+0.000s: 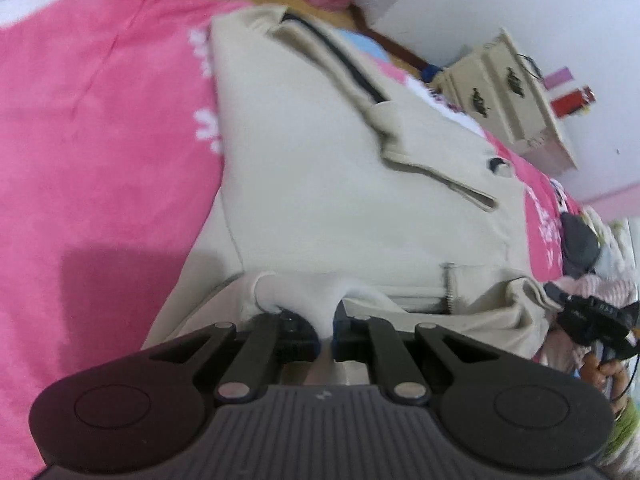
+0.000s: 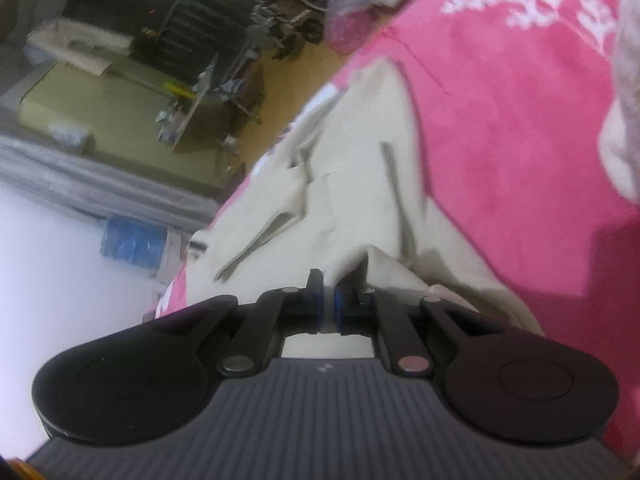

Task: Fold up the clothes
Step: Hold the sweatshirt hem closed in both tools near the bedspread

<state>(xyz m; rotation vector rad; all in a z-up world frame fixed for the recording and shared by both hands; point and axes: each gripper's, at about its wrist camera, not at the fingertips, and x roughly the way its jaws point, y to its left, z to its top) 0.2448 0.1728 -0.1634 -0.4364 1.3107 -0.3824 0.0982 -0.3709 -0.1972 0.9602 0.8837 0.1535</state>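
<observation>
A beige jacket (image 1: 320,184) with a dark zipper and pocket flaps lies spread on a pink blanket (image 1: 100,140). My left gripper (image 1: 326,320) is shut on a fold of the jacket's pale fabric at its near edge. In the right wrist view the same beige jacket (image 2: 352,168) lies on the pink blanket (image 2: 500,100). My right gripper (image 2: 329,300) is shut on a pinch of the jacket's edge. The right gripper also shows in the left wrist view (image 1: 592,320), at the jacket's right side.
A cream drawer chest (image 1: 508,92) stands beyond the blanket by a white wall. A pile of other clothes (image 1: 592,248) lies at the right. In the right wrist view, a wooden floor (image 2: 288,80), dark shelving (image 2: 188,28) and a pinkish knit cloth (image 2: 624,80) show.
</observation>
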